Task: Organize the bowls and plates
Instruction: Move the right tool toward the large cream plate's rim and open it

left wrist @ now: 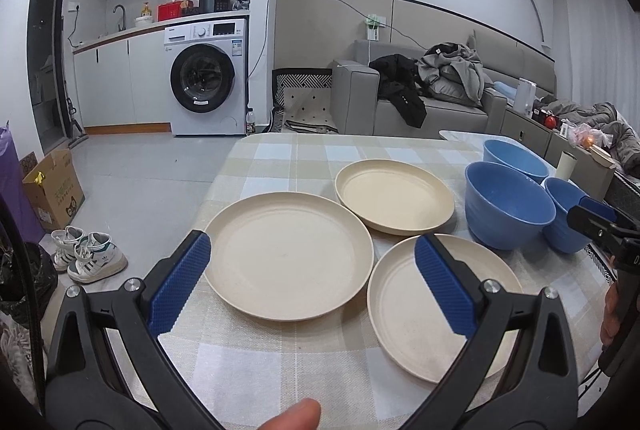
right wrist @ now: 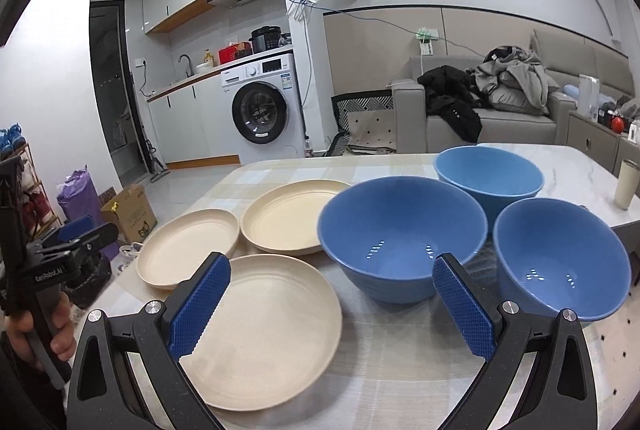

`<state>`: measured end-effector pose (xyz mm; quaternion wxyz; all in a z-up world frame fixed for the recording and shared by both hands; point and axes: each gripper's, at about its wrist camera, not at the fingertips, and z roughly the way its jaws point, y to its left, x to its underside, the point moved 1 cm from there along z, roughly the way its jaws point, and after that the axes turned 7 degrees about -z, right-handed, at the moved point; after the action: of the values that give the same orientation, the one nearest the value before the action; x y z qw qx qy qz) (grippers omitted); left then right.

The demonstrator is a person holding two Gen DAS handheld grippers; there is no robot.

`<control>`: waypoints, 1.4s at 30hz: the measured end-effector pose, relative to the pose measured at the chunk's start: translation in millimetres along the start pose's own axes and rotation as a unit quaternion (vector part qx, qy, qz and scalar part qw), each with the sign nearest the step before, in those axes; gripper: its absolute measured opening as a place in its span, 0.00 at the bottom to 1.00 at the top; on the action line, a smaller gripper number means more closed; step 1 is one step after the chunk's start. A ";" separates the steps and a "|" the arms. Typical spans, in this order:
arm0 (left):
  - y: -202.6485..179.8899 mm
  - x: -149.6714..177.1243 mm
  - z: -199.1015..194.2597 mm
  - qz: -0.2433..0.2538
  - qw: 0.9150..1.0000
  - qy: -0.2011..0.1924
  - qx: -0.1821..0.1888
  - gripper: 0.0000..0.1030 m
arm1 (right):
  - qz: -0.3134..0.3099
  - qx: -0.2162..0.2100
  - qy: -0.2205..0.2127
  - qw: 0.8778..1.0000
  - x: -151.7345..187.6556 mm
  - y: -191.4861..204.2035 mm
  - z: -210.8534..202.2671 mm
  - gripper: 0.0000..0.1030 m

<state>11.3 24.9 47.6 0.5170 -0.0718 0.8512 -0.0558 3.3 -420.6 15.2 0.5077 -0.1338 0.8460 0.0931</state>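
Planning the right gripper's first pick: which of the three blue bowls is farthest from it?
The far blue bowl, at the table's back edge behind the other two. The big middle bowl and right-hand bowl sit closer to the right gripper.

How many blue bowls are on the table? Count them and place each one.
3. The large bowl sits beside the cream plates, the far bowl behind it, and the near bowl at the right edge. None are stacked and none look hidden.

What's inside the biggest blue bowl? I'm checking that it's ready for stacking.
The biggest blue bowl looks empty: only light reflections show on its inner wall. The right gripper's finger covers a small part of its near rim.
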 end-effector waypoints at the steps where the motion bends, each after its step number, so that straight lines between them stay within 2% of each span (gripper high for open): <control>1: 2.9 -2.5 -0.7 -0.003 1.000 0.002 0.001 0.99 | -0.001 -0.002 0.000 1.000 -2.3 2.8 0.5 1.00; 4: 6.8 -8.8 0.3 -0.011 1.000 0.008 0.008 0.99 | -0.013 -0.002 0.003 1.000 -12.6 15.4 2.3 1.00; 13: 13.7 -25.6 17.9 -0.011 0.999 0.030 -0.006 0.99 | -0.044 0.000 0.019 0.999 -36.2 51.0 19.0 1.00; 18: 16.6 -34.1 29.3 -0.014 0.999 0.040 -0.003 0.99 | -0.051 0.000 0.030 0.998 -42.3 63.6 35.8 1.00; 23: 23.9 -37.4 38.7 -0.011 0.998 0.053 -0.016 0.99 | -0.052 -0.011 0.045 0.998 -43.9 76.0 55.9 1.00; 30: 45.1 -35.2 54.2 -0.041 0.996 0.078 -0.016 0.99 | -0.053 -0.026 0.070 0.996 -45.8 90.4 87.4 1.00; 34: 59.3 -32.0 68.0 -0.054 0.993 0.104 -0.024 0.92 | -0.053 -0.036 0.080 0.995 -45.7 95.0 102.8 1.00; 39: 67.5 -27.3 81.5 -0.038 0.992 0.118 -0.037 0.87 | -0.059 -0.042 0.094 0.993 -43.7 100.4 117.7 0.95; 42: 72.2 -25.3 89.9 -0.043 0.991 0.123 -0.038 0.87 | -0.059 -0.048 0.105 0.992 -41.6 102.1 128.5 0.88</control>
<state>98.0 98.6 16.2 0.4022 -0.1201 0.9060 -0.0541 96.4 -280.7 -5.9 0.4140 -0.2163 0.8798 0.0887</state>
